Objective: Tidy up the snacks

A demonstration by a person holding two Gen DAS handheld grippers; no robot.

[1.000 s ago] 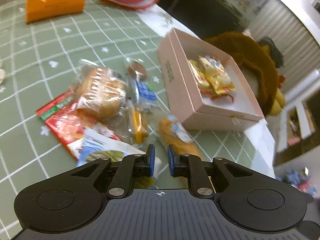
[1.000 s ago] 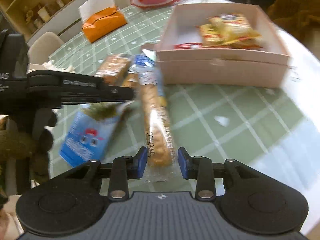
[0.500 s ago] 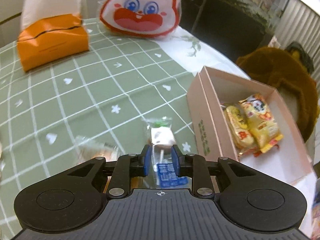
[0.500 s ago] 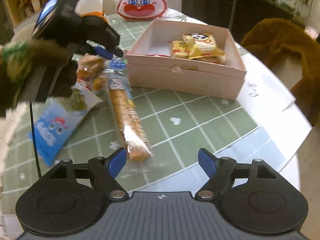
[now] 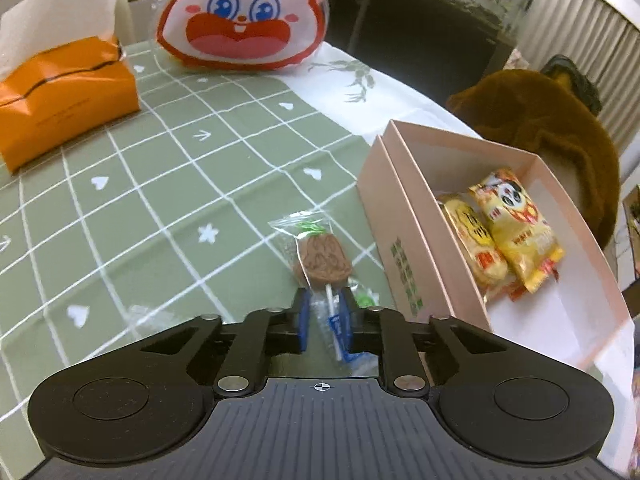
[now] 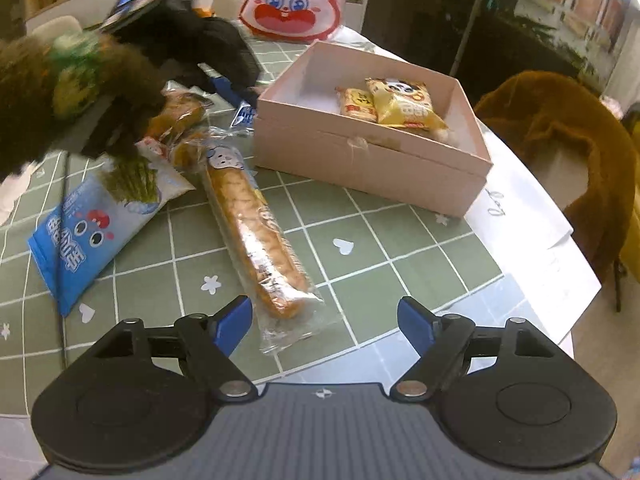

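The left gripper (image 5: 325, 316) holds a chocolate lollipop (image 5: 323, 261) in a clear wrapper; its jaws have just been closing and are now narrow, pressed on the white stick and the wrapper tail, while the brown head lies further out, just left of the pink box (image 5: 404, 256). In the left wrist view the box stands at the right on the green checked tablecloth (image 5: 168, 184), open at the top; inside it, against the near left wall, lie a rice cracker pack (image 5: 476, 248) and a yellow panda snack bag (image 5: 516, 232), touching each other. Far on the table there are an orange tissue box (image 5: 68, 96) at the left and a rabbit-face bag (image 5: 240, 12) in the middle. The right gripper (image 6: 325, 320) has jaws standing wide, with nothing pressed between them; the near end of a long bread stick in plastic (image 6: 256, 232) lies on the cloth just ahead of the left finger, and the jaws have just been opening. Left of the bread stick lies a blue seaweed snack bag (image 6: 80, 236); further behind are more wrapped pastries (image 6: 180, 116), partly hidden by the person's furry sleeve (image 6: 68, 92). A brown coat (image 6: 560, 132) hangs at the far right, beyond the table edge.
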